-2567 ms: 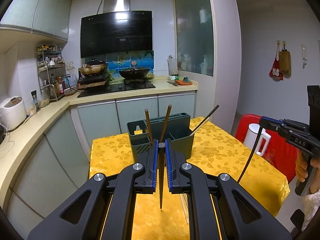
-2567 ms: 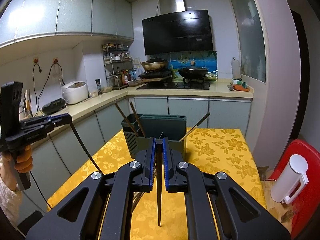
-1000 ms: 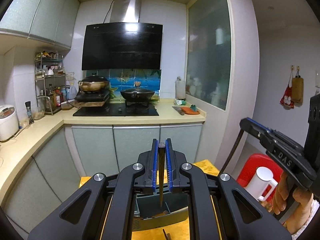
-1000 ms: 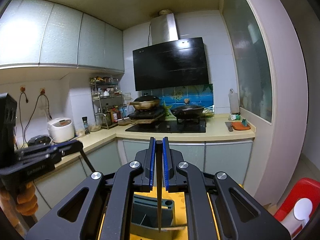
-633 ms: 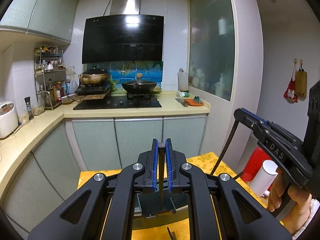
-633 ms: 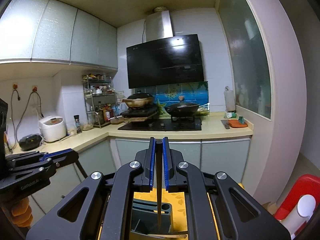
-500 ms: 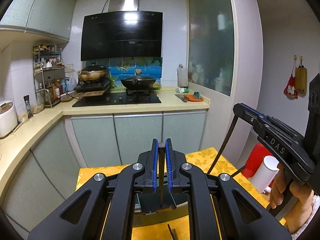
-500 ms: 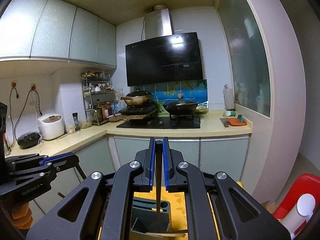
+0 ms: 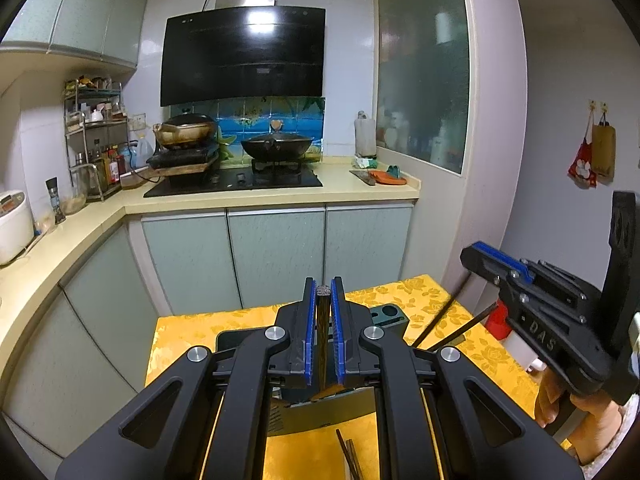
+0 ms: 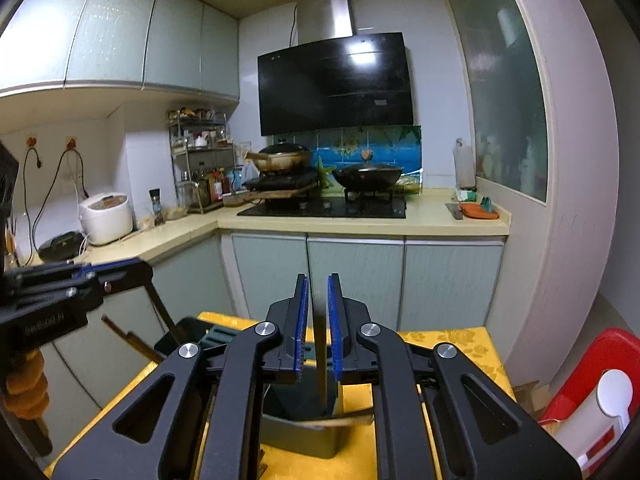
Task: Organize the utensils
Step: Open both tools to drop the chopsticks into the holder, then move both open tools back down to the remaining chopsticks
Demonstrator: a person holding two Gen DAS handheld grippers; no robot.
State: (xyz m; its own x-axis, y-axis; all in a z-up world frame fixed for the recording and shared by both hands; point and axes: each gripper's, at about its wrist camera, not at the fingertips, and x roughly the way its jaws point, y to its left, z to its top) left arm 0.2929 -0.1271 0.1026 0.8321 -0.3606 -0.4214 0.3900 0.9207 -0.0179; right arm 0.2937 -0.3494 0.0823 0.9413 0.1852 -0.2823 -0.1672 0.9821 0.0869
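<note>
Right gripper (image 10: 317,332) opening, chopstick (image 10: 320,360) loose between pads, tip over holder (image 10: 298,432) at 6 o'clock. Left gripper (image 9: 323,334) clamped on second chopstick (image 9: 322,344), drop pending.

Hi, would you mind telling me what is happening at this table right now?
A person is sorting chopsticks into a dark green utensil holder on the yellow table. The left gripper is shut on one chopstick above the holder. The right gripper is opening, its chopstick between the pads, pointing down into the holder.
</note>
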